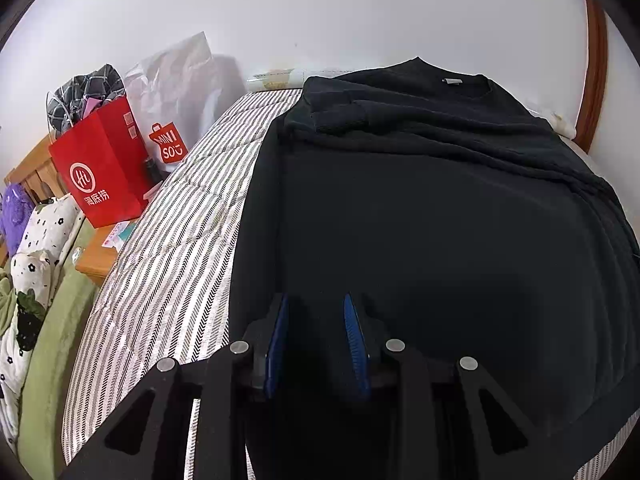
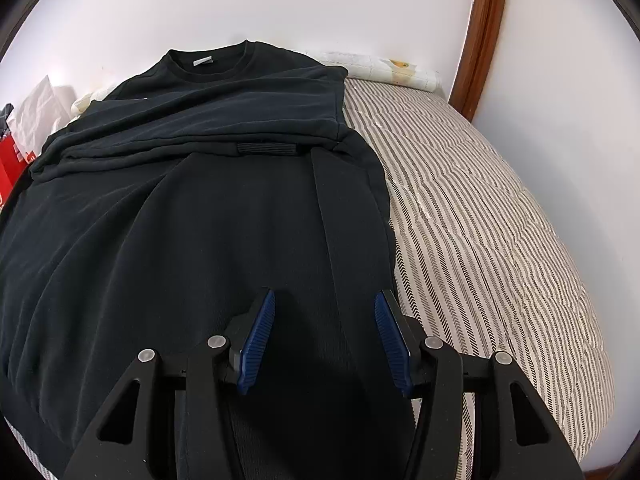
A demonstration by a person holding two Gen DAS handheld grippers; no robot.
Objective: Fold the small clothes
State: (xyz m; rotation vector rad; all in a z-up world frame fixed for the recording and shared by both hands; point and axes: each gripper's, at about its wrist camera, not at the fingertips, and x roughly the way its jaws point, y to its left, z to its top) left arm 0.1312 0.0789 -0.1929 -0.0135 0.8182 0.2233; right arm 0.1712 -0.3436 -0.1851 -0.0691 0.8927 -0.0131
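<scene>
1. A black sweatshirt (image 1: 420, 208) lies flat on a striped mattress (image 1: 168, 248), its collar toward the far edge by the white wall (image 1: 320, 12) and its hem toward the near edge.
2. Both sleeves are folded in across the chest; in the right wrist view a ribbed cuff (image 2: 270, 149) lies on the middle of the body, and one side of the body is folded inward along the mattress's right side.
3. The left gripper (image 1: 316, 304) hovers over the hem near the sweatshirt's left edge, its blue pads (image 1: 354, 340) parted by a moderate gap with nothing between them.
4. The right gripper (image 2: 325, 300) is over the hem near the right folded edge, spread wider, gripping nothing.
5. Beyond the mattress's left edge stand a red paper bag (image 1: 102, 164) and a translucent plastic bag (image 1: 176, 92) on a wooden stand (image 1: 98, 252).
6. A brown wooden frame (image 2: 482, 36) rises at the far right corner.
</scene>
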